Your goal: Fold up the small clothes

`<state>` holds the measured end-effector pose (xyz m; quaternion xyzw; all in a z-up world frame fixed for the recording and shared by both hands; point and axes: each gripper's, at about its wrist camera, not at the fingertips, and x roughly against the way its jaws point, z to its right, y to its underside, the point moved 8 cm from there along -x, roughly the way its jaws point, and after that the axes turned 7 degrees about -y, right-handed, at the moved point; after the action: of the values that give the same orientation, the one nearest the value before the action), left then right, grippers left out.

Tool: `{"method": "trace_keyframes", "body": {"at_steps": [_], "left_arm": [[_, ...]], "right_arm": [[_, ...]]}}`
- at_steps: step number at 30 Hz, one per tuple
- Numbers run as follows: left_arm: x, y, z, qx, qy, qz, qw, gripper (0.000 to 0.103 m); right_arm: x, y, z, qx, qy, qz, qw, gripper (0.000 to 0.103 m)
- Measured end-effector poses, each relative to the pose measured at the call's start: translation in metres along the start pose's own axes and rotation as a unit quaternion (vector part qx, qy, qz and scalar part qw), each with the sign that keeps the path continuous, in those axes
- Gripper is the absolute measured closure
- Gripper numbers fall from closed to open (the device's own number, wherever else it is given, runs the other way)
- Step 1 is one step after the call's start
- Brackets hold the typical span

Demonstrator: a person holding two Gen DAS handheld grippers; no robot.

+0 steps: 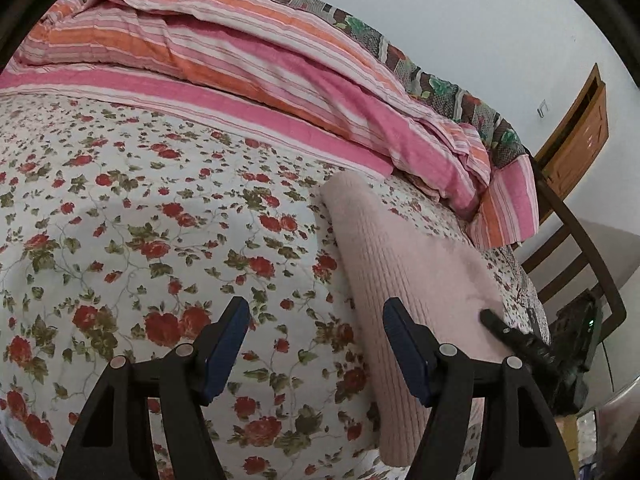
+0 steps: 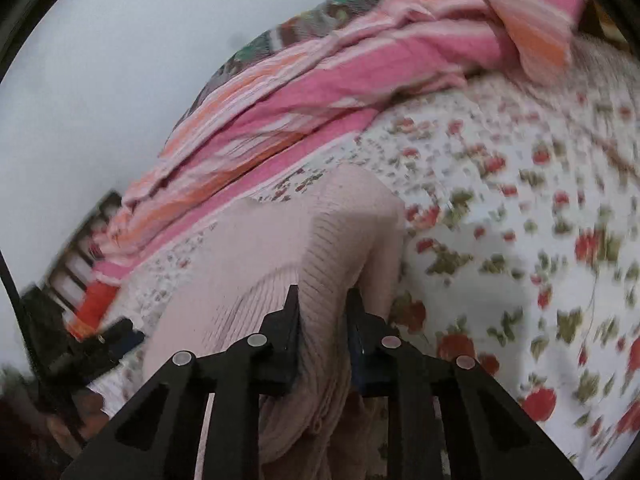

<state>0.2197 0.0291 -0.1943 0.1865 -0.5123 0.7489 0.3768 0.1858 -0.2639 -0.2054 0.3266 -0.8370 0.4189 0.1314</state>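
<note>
I see no brand, label or readable writing in either view, and no container of any kind.

My landmark is the sweater (image 1: 404, 280), a pale pink ribbed knit lying on the floral sheet (image 1: 140, 208) of the bed. In the left wrist view it runs as a long folded strip from near the striped quilt (image 1: 240, 60) down toward the camera, along the bed's edge.

My left gripper (image 1: 316, 312) hangs just beside the sweater, tilted downward over the sheet. Its jaws stand apart with nothing between them; one blue pad (image 1: 404, 344) sits over the sweater's near edge, though I cannot tell whether it touches the knit, and the other lies over bare sheet.

My right gripper (image 2: 323, 296) points down onto the sweater (image 2: 280, 248) from the opposite side. Its jaws are clenched on a raised ridge of the knit, the fabric bunched up between the fingers (image 2: 292, 312). This view is blurred, so finer detail of the grasp is hard to make out. In the left wrist view the right gripper's tip (image 1: 504, 328) shows as a dark shape resting at the sweater's far edge.

Beyond the sweater, off the bed, stands a wooden chair (image 1: 576, 240), and further back a wooden door (image 1: 580, 132) against the pale wall (image 1: 440, 8).
</note>
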Motion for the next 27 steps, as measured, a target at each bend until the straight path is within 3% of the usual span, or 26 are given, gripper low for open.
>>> {"method": "trace_keyframes", "body": {"at_steps": [2,4,6,8,11,13,24,25,26,27], "left_arm": [[0.002,0.001,-0.003,0.002,0.006,0.002,1.0,0.036],[0.004,0.001,-0.007,0.009,0.014,0.008,0.9998,0.036],[0.004,0.001,-0.011,0.022,0.026,0.007,0.9994,0.036],[0.001,0.001,-0.013,0.032,0.035,0.001,0.9989,0.036],[0.002,0.002,-0.015,0.032,0.039,0.003,0.9987,0.036],[0.003,0.002,-0.017,0.03,0.042,0.006,0.9987,0.036],[0.001,0.003,-0.027,0.06,0.064,0.006,0.9962,0.036],[0.0,0.003,-0.026,0.062,0.067,0.004,0.9958,0.036],[-0.001,0.004,-0.025,0.063,0.07,0.003,0.9955,0.036],[-0.001,0.004,-0.023,0.064,0.073,0.002,0.9953,0.036]], "right_arm": [[0.008,-0.003,0.0,-0.003,0.014,0.0,1.0,0.057],[0.013,-0.004,-0.004,-0.003,0.009,0.006,1.0,0.054],[0.011,-0.002,-0.006,-0.002,0.003,-0.011,1.0,0.043],[-0.001,0.005,-0.002,-0.007,0.012,-0.041,0.999,0.025],[-0.015,0.015,0.008,-0.029,0.018,-0.06,0.998,0.018],[-0.016,0.014,0.01,-0.037,0.009,-0.046,0.998,0.017],[-0.042,0.011,0.006,-0.003,0.009,-0.061,0.998,0.012],[-0.043,0.009,0.004,-0.007,0.001,-0.064,0.998,0.017],[-0.043,0.009,0.002,-0.014,-0.016,-0.07,0.997,0.034],[-0.046,0.009,0.0,-0.034,-0.034,-0.079,0.996,0.04]]}}
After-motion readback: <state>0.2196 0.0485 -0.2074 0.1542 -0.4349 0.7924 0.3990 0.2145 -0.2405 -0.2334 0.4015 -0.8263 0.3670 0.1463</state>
